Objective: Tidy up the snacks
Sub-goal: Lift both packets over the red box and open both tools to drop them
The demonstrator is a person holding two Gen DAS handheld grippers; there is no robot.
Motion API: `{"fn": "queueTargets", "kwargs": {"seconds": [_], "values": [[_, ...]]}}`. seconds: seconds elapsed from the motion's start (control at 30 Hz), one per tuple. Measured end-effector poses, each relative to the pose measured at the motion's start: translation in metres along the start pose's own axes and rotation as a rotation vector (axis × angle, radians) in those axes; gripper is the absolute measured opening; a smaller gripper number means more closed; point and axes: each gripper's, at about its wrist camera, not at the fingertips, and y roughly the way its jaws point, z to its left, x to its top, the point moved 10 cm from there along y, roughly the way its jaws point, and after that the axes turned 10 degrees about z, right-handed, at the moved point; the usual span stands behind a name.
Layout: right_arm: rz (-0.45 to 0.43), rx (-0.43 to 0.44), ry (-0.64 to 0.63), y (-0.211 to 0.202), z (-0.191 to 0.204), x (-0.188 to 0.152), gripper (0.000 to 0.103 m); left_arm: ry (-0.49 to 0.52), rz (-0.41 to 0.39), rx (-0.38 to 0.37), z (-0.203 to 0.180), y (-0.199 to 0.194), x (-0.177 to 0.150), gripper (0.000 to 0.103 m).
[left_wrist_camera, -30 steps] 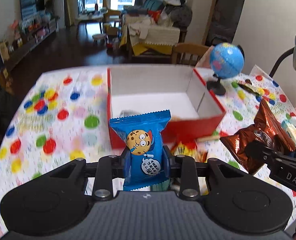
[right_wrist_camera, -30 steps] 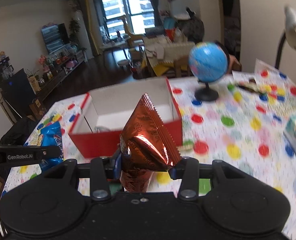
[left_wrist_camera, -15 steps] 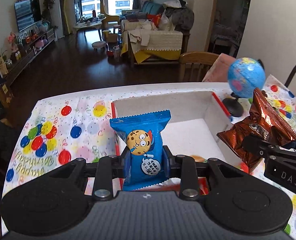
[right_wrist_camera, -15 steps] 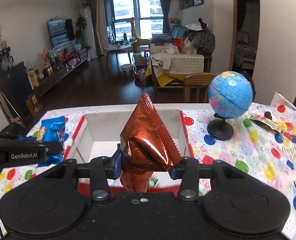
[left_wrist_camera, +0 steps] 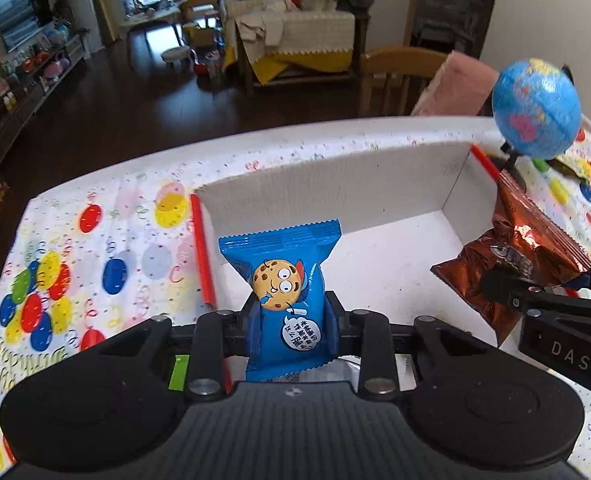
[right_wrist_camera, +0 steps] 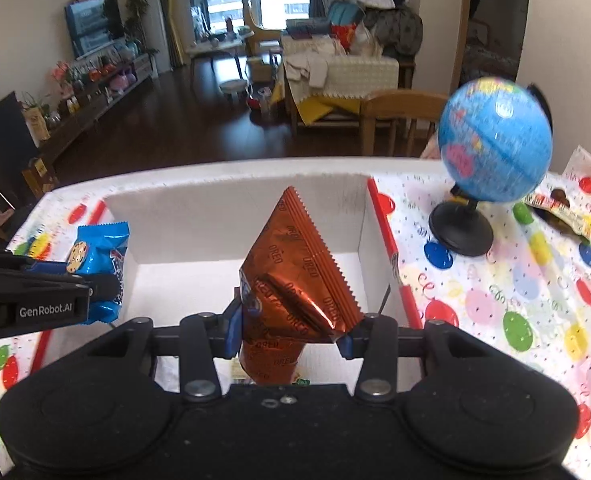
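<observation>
My left gripper (left_wrist_camera: 291, 320) is shut on a blue cookie packet (left_wrist_camera: 283, 292) and holds it upright over the left side of the red box with a white inside (left_wrist_camera: 335, 192). My right gripper (right_wrist_camera: 291, 336) is shut on a brown Oreo packet (right_wrist_camera: 295, 280) and holds it over the box (right_wrist_camera: 235, 208). The Oreo packet also shows in the left wrist view (left_wrist_camera: 515, 256), at the box's right side. The blue packet shows in the right wrist view (right_wrist_camera: 99, 264), at the box's left wall. Some wrappers lie in the box under the grippers, mostly hidden.
A blue globe on a black stand (right_wrist_camera: 491, 152) stands on the table right of the box. A small wrapped snack (right_wrist_camera: 559, 208) lies behind it on the balloon-print tablecloth (left_wrist_camera: 75, 248). A wooden chair (left_wrist_camera: 399, 76) stands beyond the far table edge.
Both grippers have moved forward and up with their packets, from in front of the box's near wall to over its inside. Both stay shut.
</observation>
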Motion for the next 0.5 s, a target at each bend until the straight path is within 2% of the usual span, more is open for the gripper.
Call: {"fn": "queueTargets", "kwargs": {"seconds": [0.23, 0.43, 0.47, 0.5], "values": [[0.058, -0.018, 0.021, 0.020, -0.001, -0.014, 0.043, 0.075, 0.057, 0.003, -0.014, 0.028, -0.001, 0.031], [0.099, -0.034, 0.009, 0.025, 0.001, -0.023, 0.045, 0.097, 0.103, 0.014, -0.019, 0.043, -0.008, 0.031], [0.103, -0.036, 0.006, 0.025, 0.003, -0.024, 0.048, 0.099, 0.103, 0.016, -0.019, 0.043, -0.009, 0.031], [0.105, -0.038, 0.006, 0.024, 0.004, -0.024, 0.055, 0.098, 0.103, 0.013, -0.019, 0.042, -0.009, 0.031]]}}
